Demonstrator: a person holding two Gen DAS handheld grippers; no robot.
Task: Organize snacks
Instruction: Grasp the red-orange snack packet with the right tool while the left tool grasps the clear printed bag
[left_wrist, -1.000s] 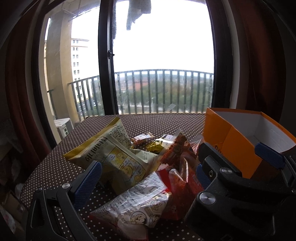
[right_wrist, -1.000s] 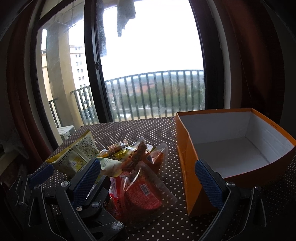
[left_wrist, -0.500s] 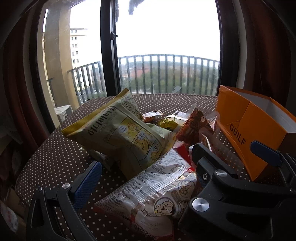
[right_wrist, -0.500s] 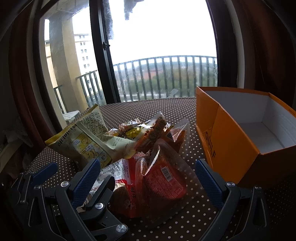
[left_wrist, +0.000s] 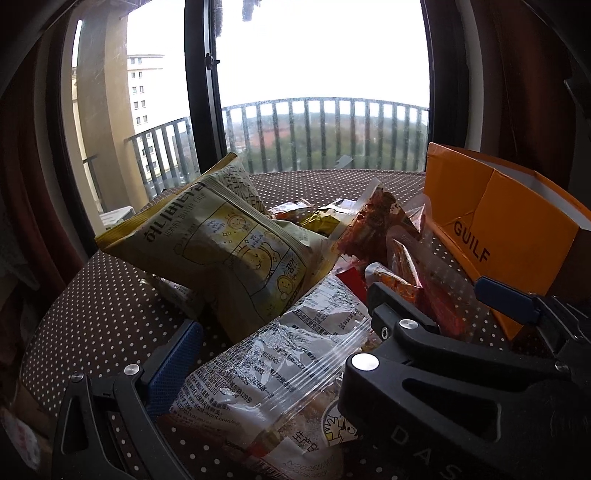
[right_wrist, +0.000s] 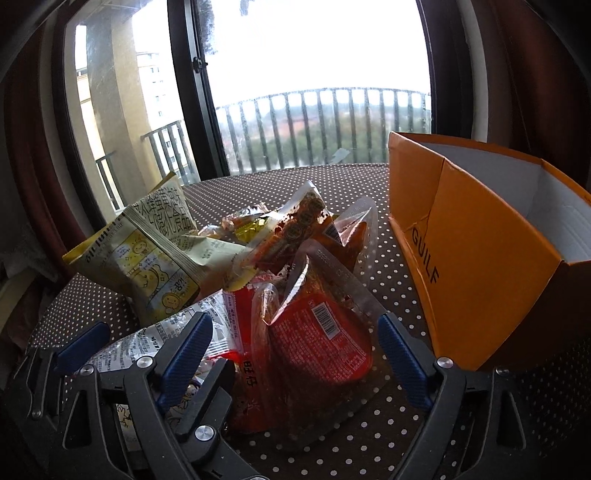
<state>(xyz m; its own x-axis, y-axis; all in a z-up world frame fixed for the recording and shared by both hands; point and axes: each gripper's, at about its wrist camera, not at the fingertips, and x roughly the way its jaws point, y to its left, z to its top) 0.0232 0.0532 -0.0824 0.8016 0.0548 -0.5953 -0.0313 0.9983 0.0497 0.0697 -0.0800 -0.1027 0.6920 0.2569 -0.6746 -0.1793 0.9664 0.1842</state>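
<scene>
A brown polka-dot table (right_wrist: 373, 192) carries a heap of snack packets (right_wrist: 236, 266) beside an orange box (right_wrist: 480, 258) toward its right edge.

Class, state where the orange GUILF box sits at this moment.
In both wrist views the orange GUILF box stands open on the dotted tablecloth, at the right, just right of the snack pile.

Both wrist views low, close, facing window, sharing snack pile (left_wrist: 236, 251) and orange box (right_wrist: 480, 236)
</scene>
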